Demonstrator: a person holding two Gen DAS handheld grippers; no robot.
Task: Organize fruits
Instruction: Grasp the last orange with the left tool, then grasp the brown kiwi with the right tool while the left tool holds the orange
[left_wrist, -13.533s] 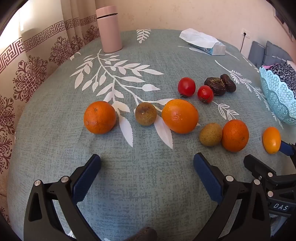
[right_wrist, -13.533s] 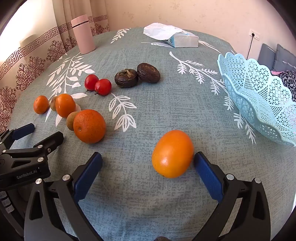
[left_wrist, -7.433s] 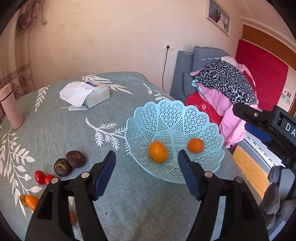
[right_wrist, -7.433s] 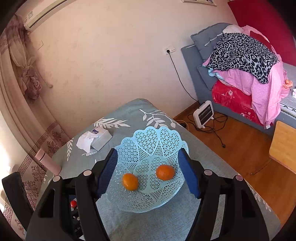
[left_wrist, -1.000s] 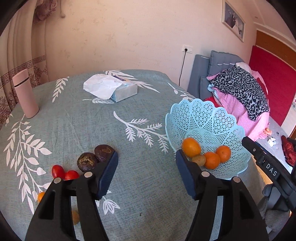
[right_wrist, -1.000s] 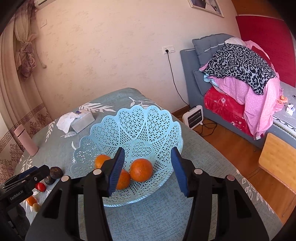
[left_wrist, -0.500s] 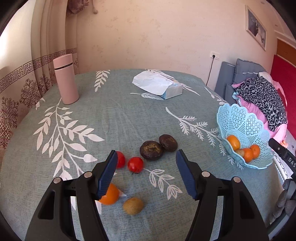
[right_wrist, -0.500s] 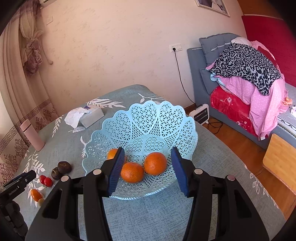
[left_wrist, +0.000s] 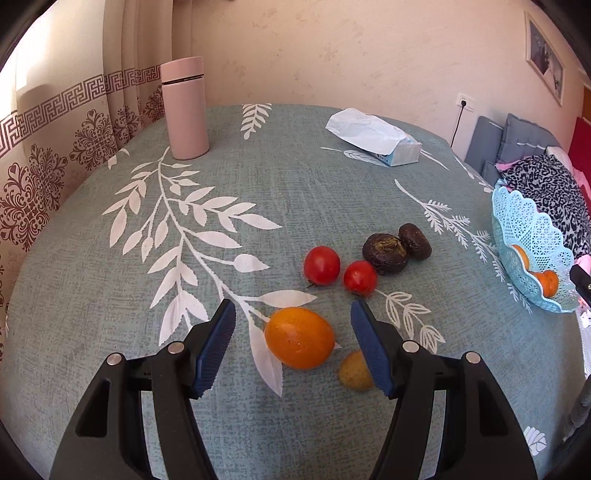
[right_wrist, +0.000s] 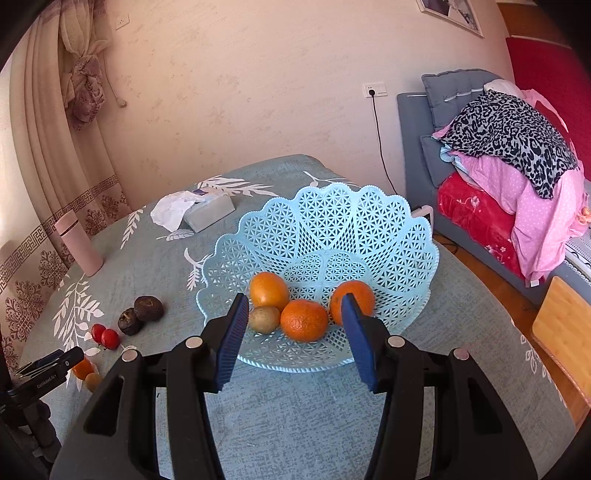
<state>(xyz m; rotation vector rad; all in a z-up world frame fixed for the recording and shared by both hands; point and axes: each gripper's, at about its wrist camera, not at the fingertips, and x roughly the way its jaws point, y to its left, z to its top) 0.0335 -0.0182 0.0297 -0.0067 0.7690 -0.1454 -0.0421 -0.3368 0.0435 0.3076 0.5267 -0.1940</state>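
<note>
A round table (left_wrist: 110, 295) under a teal cloth printed with white leaves carries everything. Near its right edge stands a pale blue lattice basket (right_wrist: 369, 221), the collecting place, already holding three oranges (right_wrist: 303, 319) and one small brown fruit (right_wrist: 263, 318). The right gripper (right_wrist: 291, 328) hovers over the basket with fingers spread wide and empty, apparently done placing. Toward the near edge, the left gripper (left_wrist: 291, 339), fingers wide and empty, frames a loose orange (left_wrist: 299, 338), likely its next pick. A small tan fruit (left_wrist: 354, 376) lies just beside that orange. Farther in are two dark wrinkled fruits (left_wrist: 386, 250) and two tomatoes (left_wrist: 321, 265), all waiting to be gathered.
</note>
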